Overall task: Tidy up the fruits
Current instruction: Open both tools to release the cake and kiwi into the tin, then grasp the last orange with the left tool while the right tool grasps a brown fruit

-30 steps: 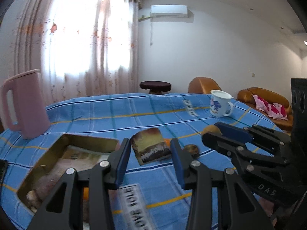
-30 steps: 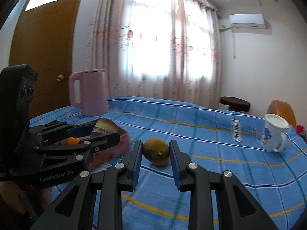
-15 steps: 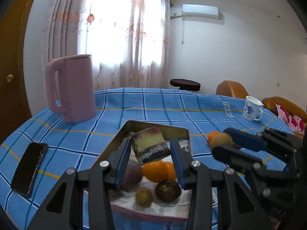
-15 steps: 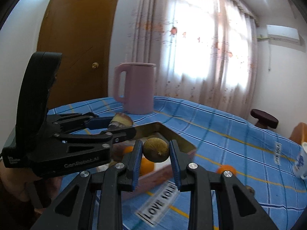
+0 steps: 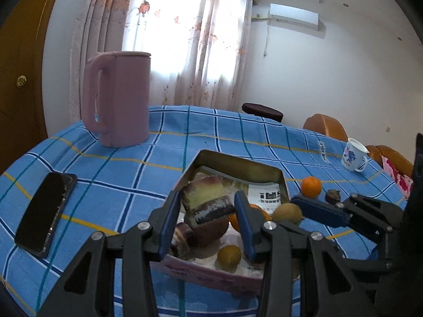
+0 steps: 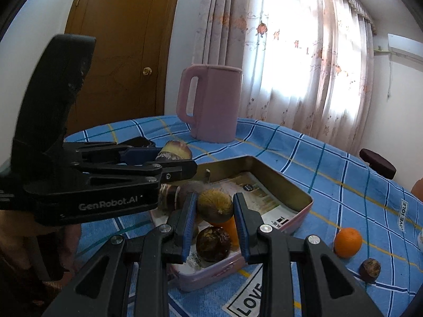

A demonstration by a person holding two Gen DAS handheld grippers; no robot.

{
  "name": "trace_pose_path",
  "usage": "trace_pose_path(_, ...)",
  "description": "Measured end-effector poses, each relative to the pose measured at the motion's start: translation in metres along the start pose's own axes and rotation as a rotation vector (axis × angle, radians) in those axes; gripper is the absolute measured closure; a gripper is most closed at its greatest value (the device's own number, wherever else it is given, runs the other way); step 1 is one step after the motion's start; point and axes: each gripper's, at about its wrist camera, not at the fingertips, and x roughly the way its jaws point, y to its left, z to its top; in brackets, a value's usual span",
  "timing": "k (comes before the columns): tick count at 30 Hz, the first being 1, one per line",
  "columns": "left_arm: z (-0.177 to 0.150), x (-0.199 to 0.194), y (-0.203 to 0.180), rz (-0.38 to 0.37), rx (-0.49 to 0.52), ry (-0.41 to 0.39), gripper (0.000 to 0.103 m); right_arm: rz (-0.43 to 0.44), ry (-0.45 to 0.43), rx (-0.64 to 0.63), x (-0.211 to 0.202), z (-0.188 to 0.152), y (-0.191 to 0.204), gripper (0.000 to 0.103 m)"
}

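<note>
Left hand-held gripper (image 6: 182, 173) — "GenRobot.AI"; tablecloth (image 6: 343, 185) — "LOVE".

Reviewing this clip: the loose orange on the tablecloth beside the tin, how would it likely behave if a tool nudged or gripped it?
The orange looks round with nothing bracing it, so a nudge would probably roll it across the tablecloth. Its skin looks smooth, so narrow pads may slip unless centred. It seems firm enough to hold shape.

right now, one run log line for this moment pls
left gripper: shut on sugarcane piece | right gripper: shut on kiwi | both over tin box | orange on tablecloth
</note>
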Motion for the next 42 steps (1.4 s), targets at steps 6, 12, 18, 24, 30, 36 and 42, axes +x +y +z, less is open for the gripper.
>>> trace_pose_path(6, -0.006, 0.006, -0.004, -0.007, 0.003, 0.035, 0.057, 0.026, 0.046, 0.006, 0.009, 0.001, -0.001, 0.073)
trace_pose_path(12, -0.004, -0.009, 0.007, 0.052, -0.033, -0.032, 0.011, 0.025, 0.06, 0.014, 0.009, -0.001, -0.002, 0.039)
trace_pose_path(18, 0.005, -0.02, 0.024, 0.06, -0.098, -0.081, 0.01, -0.03, 0.049, 0.011, -0.007, -0.01, -0.017, 0.039)
trace_pose_path(24, 0.015, -0.017, -0.005, 0.008, -0.047, -0.087, 0.005, -0.165, 0.081, 0.057, -0.037, -0.03, -0.069, 0.039)
trace_pose_path(30, 0.02, -0.002, -0.066, -0.091, 0.066, -0.06, 0.003, -0.34, 0.132, 0.223, -0.062, -0.049, -0.147, 0.039)
trace_pose_path(36, 0.023, 0.026, -0.116, -0.147, 0.136, 0.002, 0.002, -0.361, 0.222, 0.291, -0.048, -0.057, -0.187, 0.039)
trace_pose_path(42, 0.023, 0.057, -0.14, -0.159, 0.161, 0.083, 0.002, -0.306, 0.317, 0.333, -0.012, -0.059, -0.199, 0.039)
